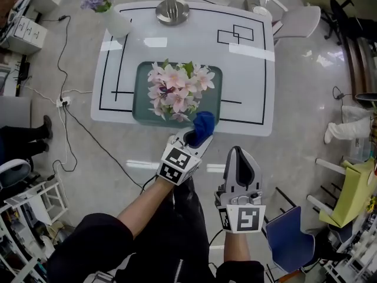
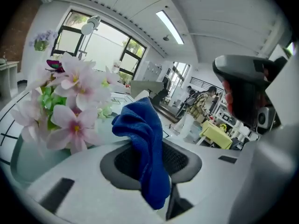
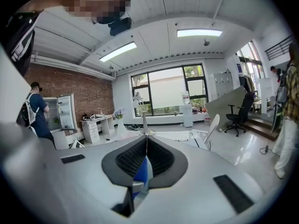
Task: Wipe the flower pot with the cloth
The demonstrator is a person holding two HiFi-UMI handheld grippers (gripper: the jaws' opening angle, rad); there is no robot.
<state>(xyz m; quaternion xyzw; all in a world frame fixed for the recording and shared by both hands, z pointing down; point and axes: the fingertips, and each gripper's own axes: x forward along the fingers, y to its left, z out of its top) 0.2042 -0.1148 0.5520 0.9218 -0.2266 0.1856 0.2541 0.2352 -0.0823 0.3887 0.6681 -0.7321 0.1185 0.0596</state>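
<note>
A teal flower pot full of pink blossoms stands on the white table. My left gripper is shut on a blue cloth, which bunches up just off the pot's near right corner. In the left gripper view the cloth hangs between the jaws, with the blossoms and the pot close at the left. My right gripper hovers over the floor short of the table, jaws closed with nothing between them. In the right gripper view its jaws meet at the tips.
A white vase with purple flowers stands at the table's far left corner and a silver lamp base at its far edge. A white chair sits at the far right. Cables run across the floor on the left.
</note>
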